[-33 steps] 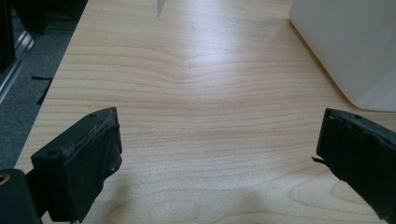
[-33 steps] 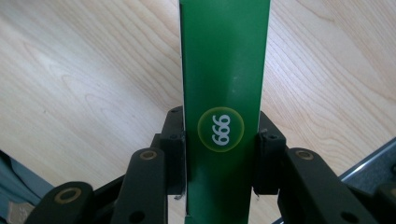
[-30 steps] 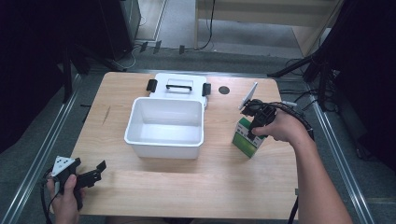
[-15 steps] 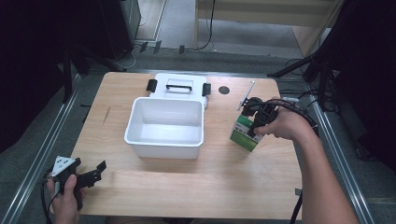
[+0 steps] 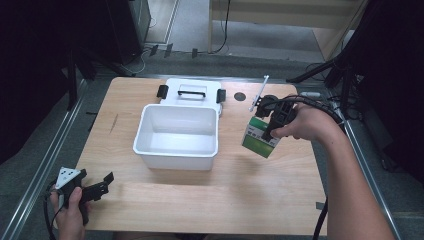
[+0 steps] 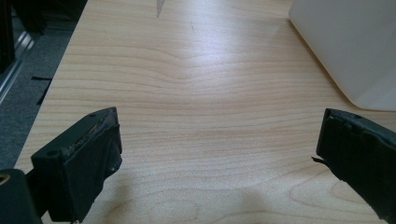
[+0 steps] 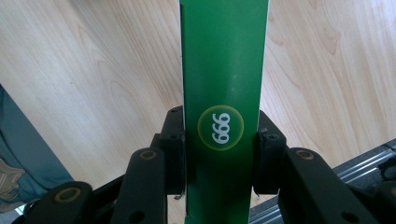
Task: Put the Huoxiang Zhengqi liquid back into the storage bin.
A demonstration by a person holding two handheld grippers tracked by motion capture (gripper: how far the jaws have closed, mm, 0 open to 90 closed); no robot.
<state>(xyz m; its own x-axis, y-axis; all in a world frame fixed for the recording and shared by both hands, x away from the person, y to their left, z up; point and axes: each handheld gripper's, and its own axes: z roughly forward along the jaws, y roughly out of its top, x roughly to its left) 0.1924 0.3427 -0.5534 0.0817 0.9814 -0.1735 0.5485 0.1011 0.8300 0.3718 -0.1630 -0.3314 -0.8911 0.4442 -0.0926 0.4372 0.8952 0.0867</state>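
- High view, near edge first: left hand-held gripper (image 5: 95, 188) sits at the bench (image 5: 165, 200) corner nearest the person, well apart from the white bin (image 5: 176, 135), jaws spread wide and empty; same spot as in the earlier frames.
- Left gripper view: both jaws far apart over bare wood, bin wall (image 6: 345, 46) at upper right, nothing between them.
- Right hand-held gripper (image 5: 270, 131) is clamped on the green carton (image 5: 260, 140), just right of the bin.
- Right gripper view: jaws pinch the carton (image 7: 224, 93) on its two narrow sides at the round "999" logo; grip looks square.
- Change: carton now tilted with its base off the wood and shifted slightly toward the bin; a second ago it stood farther right and looked planted on the bench.
- Meaning, as a guess: lift has begun and the carry to the open bin is under way; not yet over the rim.
- Farther back: white lid (image 5: 190, 92) with black latches lies touching the bin's far side, unmoved.
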